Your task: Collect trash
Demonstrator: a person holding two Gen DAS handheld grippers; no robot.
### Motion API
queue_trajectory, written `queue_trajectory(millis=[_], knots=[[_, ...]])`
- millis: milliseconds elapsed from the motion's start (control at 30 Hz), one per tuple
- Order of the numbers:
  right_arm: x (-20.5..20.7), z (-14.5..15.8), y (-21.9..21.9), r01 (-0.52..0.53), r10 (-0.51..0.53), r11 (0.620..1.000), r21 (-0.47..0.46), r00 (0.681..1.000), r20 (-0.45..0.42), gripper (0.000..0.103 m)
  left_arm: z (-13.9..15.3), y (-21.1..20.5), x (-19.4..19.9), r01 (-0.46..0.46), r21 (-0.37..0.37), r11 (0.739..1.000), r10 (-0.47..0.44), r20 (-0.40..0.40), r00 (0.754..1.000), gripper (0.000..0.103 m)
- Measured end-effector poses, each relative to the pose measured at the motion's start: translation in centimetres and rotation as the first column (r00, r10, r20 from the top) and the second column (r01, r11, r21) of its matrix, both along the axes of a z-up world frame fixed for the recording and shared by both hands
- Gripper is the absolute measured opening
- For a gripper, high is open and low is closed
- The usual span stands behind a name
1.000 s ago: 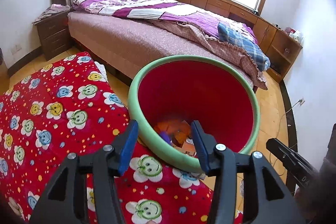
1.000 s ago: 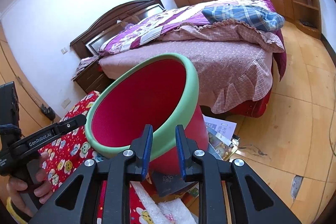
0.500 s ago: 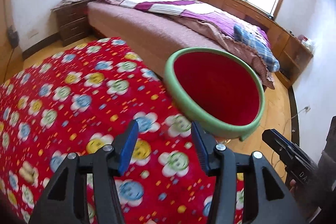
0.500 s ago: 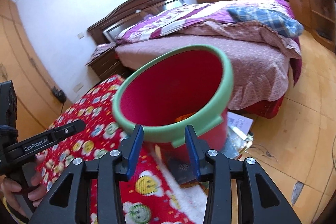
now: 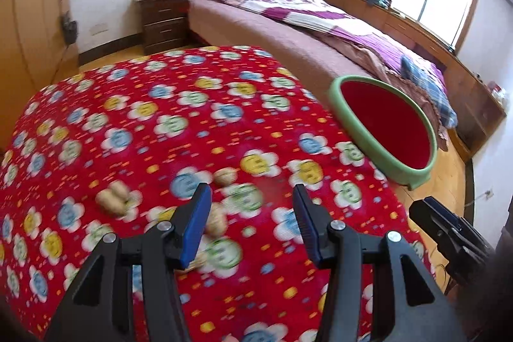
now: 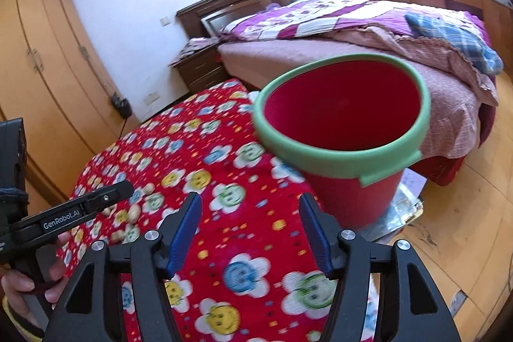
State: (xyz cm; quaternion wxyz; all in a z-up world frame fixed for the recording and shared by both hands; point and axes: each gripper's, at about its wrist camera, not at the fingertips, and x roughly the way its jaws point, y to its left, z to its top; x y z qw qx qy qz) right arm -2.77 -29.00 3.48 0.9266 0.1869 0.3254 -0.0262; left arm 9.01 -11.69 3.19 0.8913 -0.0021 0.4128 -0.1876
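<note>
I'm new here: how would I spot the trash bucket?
Find the table under the red smiley-flower cloth, near the bed. Just off its edge stands the bucket: red, open-topped, and the only thing with a thick green rim.

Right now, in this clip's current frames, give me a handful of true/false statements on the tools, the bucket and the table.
1. Both tools are open and hold nothing. True: left tool, right tool.
2. The right tool grips the bucket rim. False: it is apart from the rim, jaws spread.
3. Peanut shells lie on the red flowered cloth. True.
4. The bucket has a blue rim. False: the rim is green.
5. The bucket stands on the bed. False: it stands beside the cloth-covered table.
</note>
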Motion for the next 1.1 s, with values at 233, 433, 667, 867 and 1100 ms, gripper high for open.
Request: queue_trajectory(millis=[233,433,667,867,1100], knots=[[-0.2,0.1,2.3,-0.037,0.036,0.999,-0.031,0.999,-0.018,0.071,0.0,3.7,-1.5,-0.079,0.006,0.997,0.079,0.010,0.997,0.055],[-0.8,0.8,4.2,-0.069,0.069,0.995,-0.069,0.998,-0.002,0.078,0.4,5.9,-3.0,-0.148,-0.001,0.989,0.148,0.037,0.988,0.061],[-1.4,1.6,6.0,-0.090,0.094,0.990,-0.111,0.995,0.032,0.079,1.1,7.5,-4.7,-0.195,0.000,0.981,0.194,0.076,0.978,0.067],[-2.0,2.3,7.3,-0.116,0.124,0.984,-0.132,0.991,0.055,0.079,1.4,8.7,-5.9,-0.231,-0.001,0.973,0.230,0.102,0.968,0.067],[-2.3,2.7,8.2,-0.132,0.143,0.980,-0.151,0.988,0.066,0.079,1.8,9.8,-6.7,-0.265,-0.010,0.964,0.265,0.129,0.956,0.067]])
